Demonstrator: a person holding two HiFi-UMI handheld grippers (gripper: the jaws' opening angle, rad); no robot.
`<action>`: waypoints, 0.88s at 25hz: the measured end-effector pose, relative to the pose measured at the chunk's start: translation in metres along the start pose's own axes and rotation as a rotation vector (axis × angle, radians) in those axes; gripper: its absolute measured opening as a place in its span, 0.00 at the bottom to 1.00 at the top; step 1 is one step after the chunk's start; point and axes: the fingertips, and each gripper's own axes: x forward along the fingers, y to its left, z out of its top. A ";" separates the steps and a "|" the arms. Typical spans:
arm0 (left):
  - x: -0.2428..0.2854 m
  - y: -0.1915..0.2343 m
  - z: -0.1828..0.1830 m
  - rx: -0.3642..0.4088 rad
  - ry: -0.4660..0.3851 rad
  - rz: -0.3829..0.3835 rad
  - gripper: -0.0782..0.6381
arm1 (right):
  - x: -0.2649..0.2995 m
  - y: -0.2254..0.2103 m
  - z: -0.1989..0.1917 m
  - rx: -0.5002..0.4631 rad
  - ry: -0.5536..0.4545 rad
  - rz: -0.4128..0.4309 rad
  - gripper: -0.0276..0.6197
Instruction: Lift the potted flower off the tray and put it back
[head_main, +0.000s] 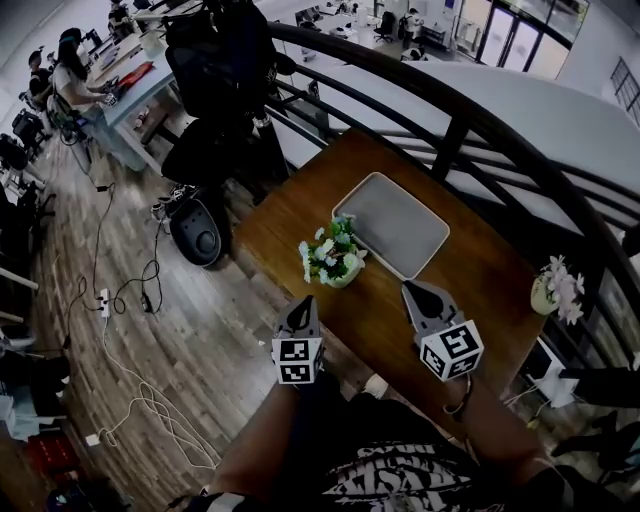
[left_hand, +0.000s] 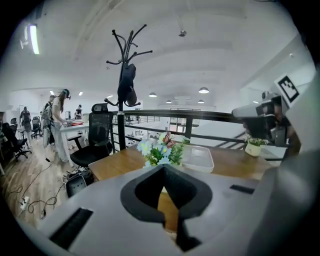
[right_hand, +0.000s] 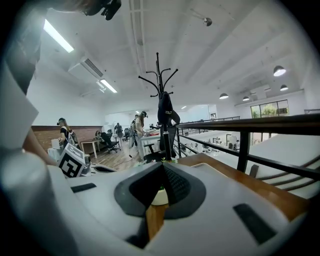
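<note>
Your left gripper (head_main: 305, 303) has its jaws pressed together with nothing between them. The right gripper (head_main: 408, 288) is the same: tips meeting, empty.

The head view shows the layout. The potted flower (head_main: 332, 258) stands on the wooden table (head_main: 470, 270), just ahead of your left gripper's tips, apart from them. It is off the grey tray (head_main: 395, 225), right by the tray's near corner. The tray lies bare ahead of your right gripper.

Only the left gripper view shows the blossoms side-on (left_hand: 161, 150), rising over the closed tips, with the tray (left_hand: 197, 157) behind and to their right. It also catches your right gripper (left_hand: 265, 115) off to the right.

The right gripper view hides the blooms. Only the cream pot (right_hand: 160, 197) peeks through the hollow below its shut tips.

Around: a second flower pot (head_main: 556, 290) sits well right of your right gripper, near the table edge. A dark railing (head_main: 460, 130) runs beyond the tray. A coat stand (left_hand: 126, 85) rises ahead-left of the left gripper, past the table. Beside it are an office chair (left_hand: 95, 140) and a person (left_hand: 59, 120) at a desk. Nothing stands between either gripper and the flower.
</note>
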 end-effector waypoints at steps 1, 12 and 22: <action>-0.001 0.000 0.004 0.002 -0.004 -0.008 0.12 | 0.000 0.003 -0.002 0.006 0.003 -0.006 0.03; 0.006 -0.002 0.010 0.029 0.018 -0.146 0.12 | 0.012 0.026 -0.020 0.059 0.035 -0.109 0.03; -0.015 0.001 0.012 0.075 0.018 -0.265 0.12 | 0.008 0.065 -0.010 0.055 0.029 -0.183 0.03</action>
